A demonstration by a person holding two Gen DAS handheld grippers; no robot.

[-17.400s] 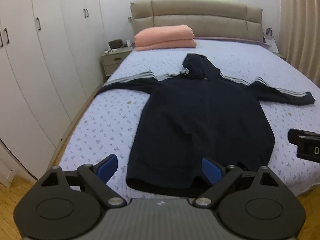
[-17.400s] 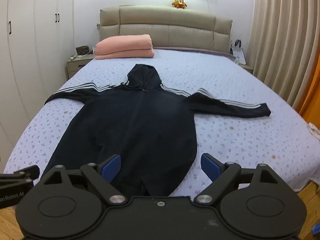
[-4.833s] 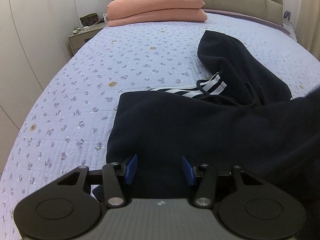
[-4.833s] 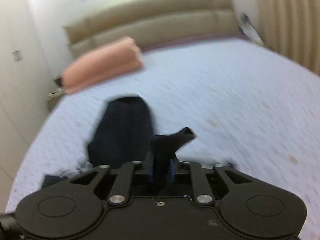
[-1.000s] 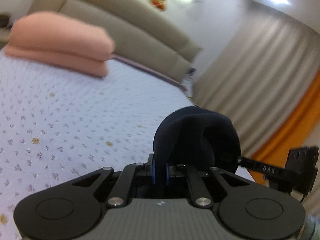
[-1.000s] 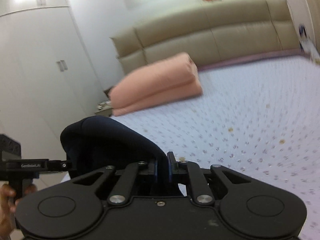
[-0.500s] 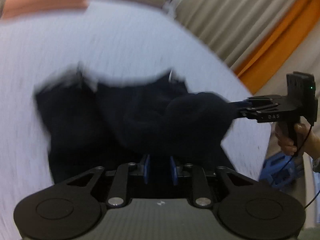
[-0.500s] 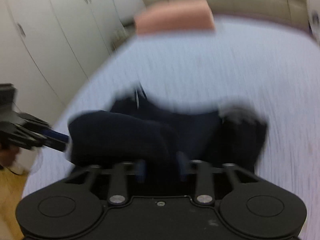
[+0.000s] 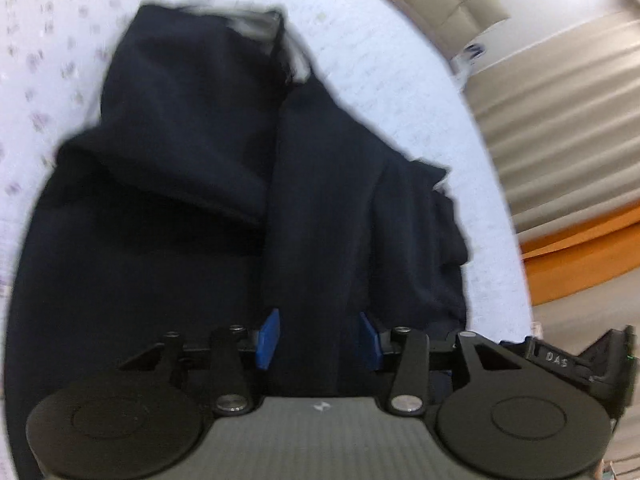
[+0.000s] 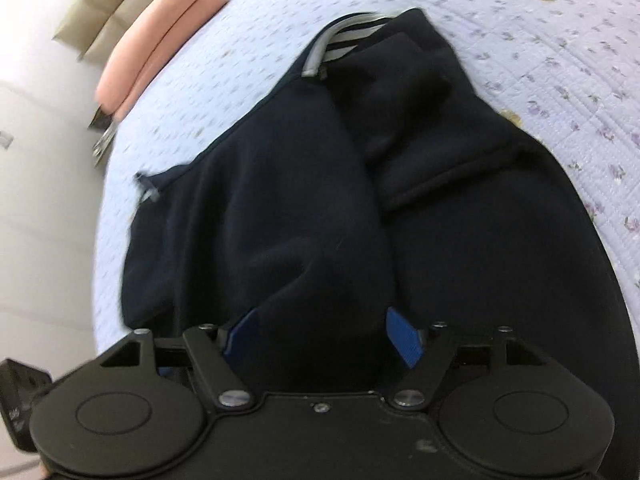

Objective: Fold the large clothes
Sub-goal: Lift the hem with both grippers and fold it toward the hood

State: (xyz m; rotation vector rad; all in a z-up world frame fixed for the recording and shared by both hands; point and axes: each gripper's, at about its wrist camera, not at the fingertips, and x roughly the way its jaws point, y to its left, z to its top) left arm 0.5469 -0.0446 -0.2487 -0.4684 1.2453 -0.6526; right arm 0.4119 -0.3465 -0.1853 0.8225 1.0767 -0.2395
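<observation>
l gripper [image 9: 318, 338] jaws spread | r gripper [image 10: 322, 338] jaws spread | soft navy hoodie [image 10: 460, 240] bunched, quilted floral bedspread [image 10: 580, 60]

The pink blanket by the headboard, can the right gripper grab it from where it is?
Probably not yet. The right gripper is open low over the dark hoodie, and the pink blanket lies far up the bed.

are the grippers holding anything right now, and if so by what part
Nothing is held. Both the left gripper and the right gripper are open over the folded dark hoodie on the bed, fabric loose between the fingers.
</observation>
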